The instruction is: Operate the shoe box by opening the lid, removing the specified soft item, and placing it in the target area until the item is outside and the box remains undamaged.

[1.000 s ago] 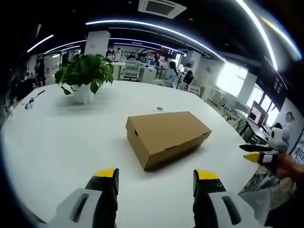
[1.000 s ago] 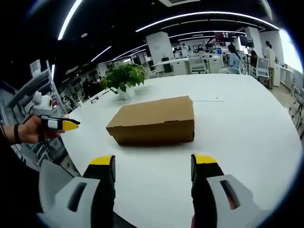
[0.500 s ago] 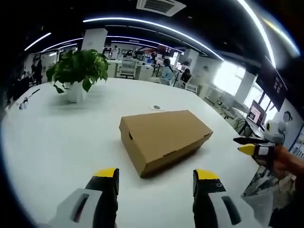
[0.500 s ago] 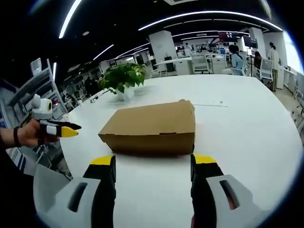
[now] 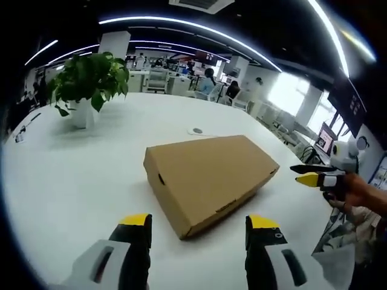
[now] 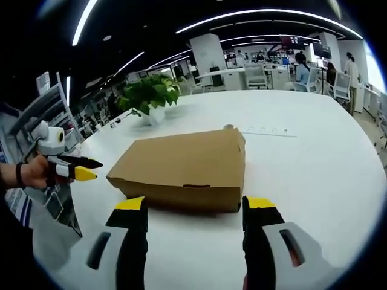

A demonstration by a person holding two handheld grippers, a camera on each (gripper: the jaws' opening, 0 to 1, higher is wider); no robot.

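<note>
The shoe box (image 5: pixel 208 178) is lying flat on the big white table (image 5: pixel 66 175), with its lid closed. I am looking at it from 2 sides, because I am holding 1 gripper at each long side so I can get at the lid. Going from big to small, the table is biggest, then the box, then the plant in a white pot (image 5: pixel 84 84) standing far behind it. My left gripper (image 5: pixel 198 225) is hanging just in front of the box with its jaws apart and holding nothing. My right gripper (image 6: pixel 193 206) is doing the same near the front wall (image 6: pixel 181 193). I think lifting the lid comes next. The soft thing is probably hiding inside.
</note>
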